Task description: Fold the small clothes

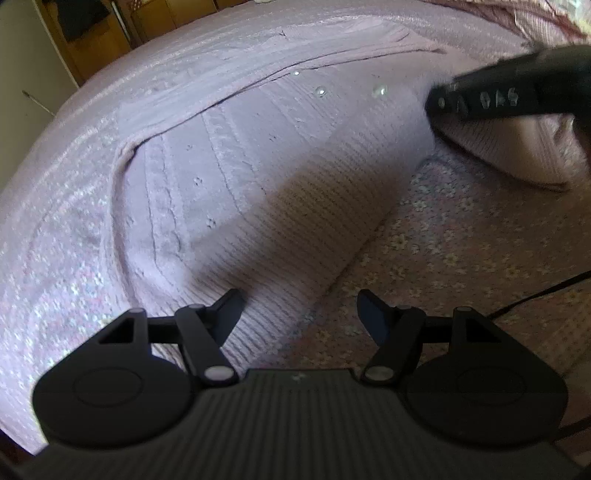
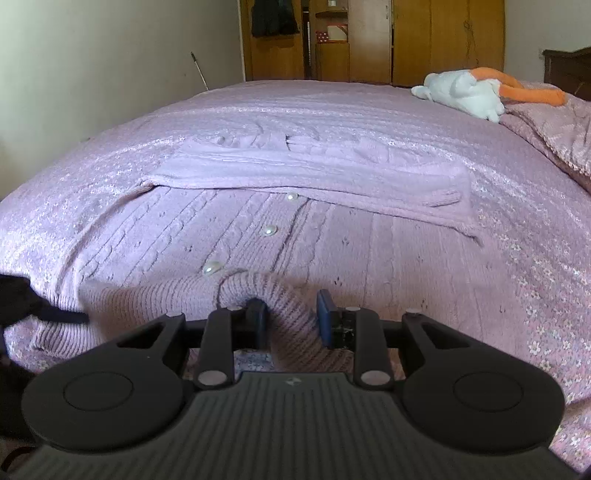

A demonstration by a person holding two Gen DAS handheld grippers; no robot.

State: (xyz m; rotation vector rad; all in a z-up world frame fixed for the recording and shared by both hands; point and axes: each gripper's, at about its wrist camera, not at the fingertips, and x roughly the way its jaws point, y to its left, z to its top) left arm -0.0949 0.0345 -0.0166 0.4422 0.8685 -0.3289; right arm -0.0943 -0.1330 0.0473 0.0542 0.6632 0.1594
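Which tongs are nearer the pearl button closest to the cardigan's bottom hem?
Right. The right tongs pinch the lifted hem just below that button; the left tongs hover open over the hem's far left corner.

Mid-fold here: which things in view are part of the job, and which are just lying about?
Part of the job: pink knitted cardigan, its ribbed hem between the right gripper fingers, left gripper open beside it.

Lying about: plush toy, dark garment on the wardrobe, bedspread.

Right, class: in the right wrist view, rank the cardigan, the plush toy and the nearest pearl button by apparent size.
1. Cardigan
2. Plush toy, though it lies farther away
3. Nearest pearl button
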